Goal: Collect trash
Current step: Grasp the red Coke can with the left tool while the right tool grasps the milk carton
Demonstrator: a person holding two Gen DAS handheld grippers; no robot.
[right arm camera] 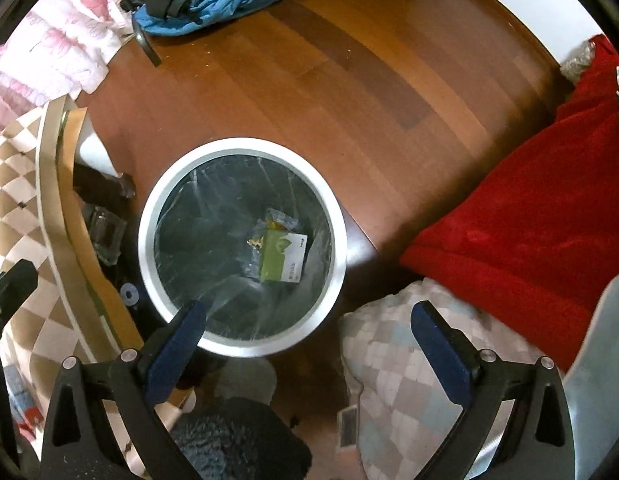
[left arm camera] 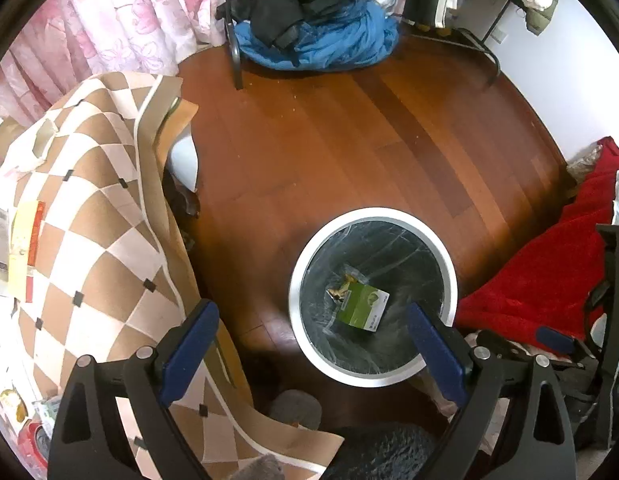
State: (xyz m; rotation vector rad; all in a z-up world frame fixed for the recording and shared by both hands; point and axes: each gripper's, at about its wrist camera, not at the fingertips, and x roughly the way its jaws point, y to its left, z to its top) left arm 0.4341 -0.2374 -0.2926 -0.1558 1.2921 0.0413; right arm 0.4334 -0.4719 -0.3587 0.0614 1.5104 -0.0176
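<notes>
Two items, a green carton (right arm camera: 283,255) and a crumpled wrapper (right arm camera: 278,220), already sit in the lined trash bin (right arm camera: 149,216) on the floor; left gripper (left arm camera: 311,320) and right gripper (right arm camera: 309,320) fingers spread, empty; probably more on the checkered surface (left arm camera: 89,240).

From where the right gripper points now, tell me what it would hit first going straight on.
Likely the bin: the open right gripper aims just inside its near rim, so it would probably meet the liner, or the green box at the bottom. Depth is unclear.
</notes>
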